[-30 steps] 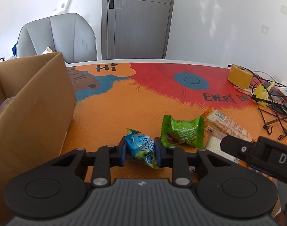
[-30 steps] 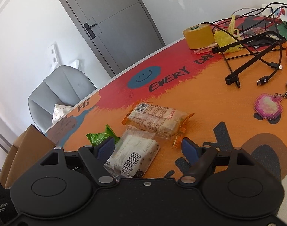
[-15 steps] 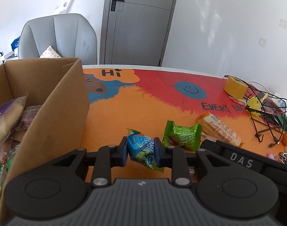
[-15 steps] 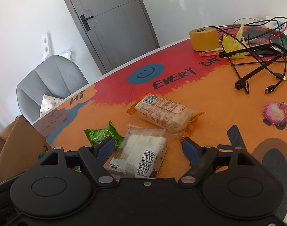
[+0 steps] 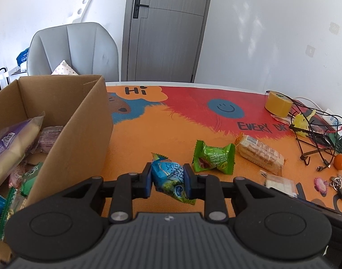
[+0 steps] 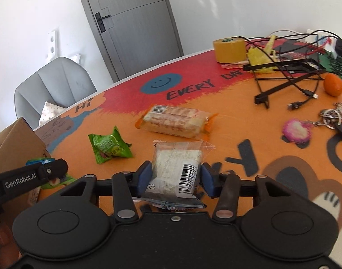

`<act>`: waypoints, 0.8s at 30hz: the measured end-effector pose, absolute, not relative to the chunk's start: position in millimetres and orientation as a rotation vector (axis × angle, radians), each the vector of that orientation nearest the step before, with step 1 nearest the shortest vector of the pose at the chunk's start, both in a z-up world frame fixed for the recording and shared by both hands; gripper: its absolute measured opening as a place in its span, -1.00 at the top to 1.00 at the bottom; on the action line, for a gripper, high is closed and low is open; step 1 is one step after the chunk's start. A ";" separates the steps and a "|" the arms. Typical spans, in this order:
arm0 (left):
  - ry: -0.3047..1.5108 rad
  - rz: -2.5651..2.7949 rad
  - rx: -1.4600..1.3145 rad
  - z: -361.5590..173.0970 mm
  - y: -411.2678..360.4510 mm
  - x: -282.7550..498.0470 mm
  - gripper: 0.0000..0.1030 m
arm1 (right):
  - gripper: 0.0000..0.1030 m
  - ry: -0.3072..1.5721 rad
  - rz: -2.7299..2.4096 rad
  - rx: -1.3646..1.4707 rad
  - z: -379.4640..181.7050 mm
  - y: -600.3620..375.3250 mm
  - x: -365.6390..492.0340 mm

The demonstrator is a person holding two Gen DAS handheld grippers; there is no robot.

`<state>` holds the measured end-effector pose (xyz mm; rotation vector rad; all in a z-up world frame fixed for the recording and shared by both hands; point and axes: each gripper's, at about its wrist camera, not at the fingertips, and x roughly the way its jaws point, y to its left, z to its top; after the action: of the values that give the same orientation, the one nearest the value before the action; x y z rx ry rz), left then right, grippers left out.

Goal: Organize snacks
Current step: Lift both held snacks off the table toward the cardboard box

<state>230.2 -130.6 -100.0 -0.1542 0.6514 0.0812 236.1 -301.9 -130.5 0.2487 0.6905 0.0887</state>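
My left gripper [image 5: 168, 179] is shut on a blue snack packet [image 5: 171, 174], held above the orange table beside the open cardboard box [image 5: 81, 121], which holds several snacks. My right gripper [image 6: 176, 176] is closing its jaws around a clear packet with a white cake and a barcode [image 6: 177, 168]; the blue pads touch both its sides. The packet still lies on the table. A green snack packet [image 6: 110, 148] and a long cracker pack [image 6: 175, 123] lie just beyond. In the left wrist view the green packet [image 5: 213, 159] and the cracker pack [image 5: 260, 154] lie right of the held one.
A yellow tape roll [image 6: 230, 49], a black wire stand with cables [image 6: 283, 83], a small orange fruit [image 6: 333, 84] and a pink keychain with keys [image 6: 297, 131] crowd the table's right side. A grey chair [image 5: 74, 49] stands behind the box.
The right jaws have narrowed from wide open onto the clear packet's sides. The left gripper, with the blue packet, has drifted so that more of the box's inside shows.
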 end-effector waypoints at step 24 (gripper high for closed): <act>0.602 0.113 -0.096 -78.8 -130.0 189.0 0.49 | 0.05 0.643 0.068 0.175 -133.7 -308.8 199.8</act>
<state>189.0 -130.0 -78.8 -0.0958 0.6021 0.1133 199.8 -308.8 -133.7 0.1751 0.6430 0.0677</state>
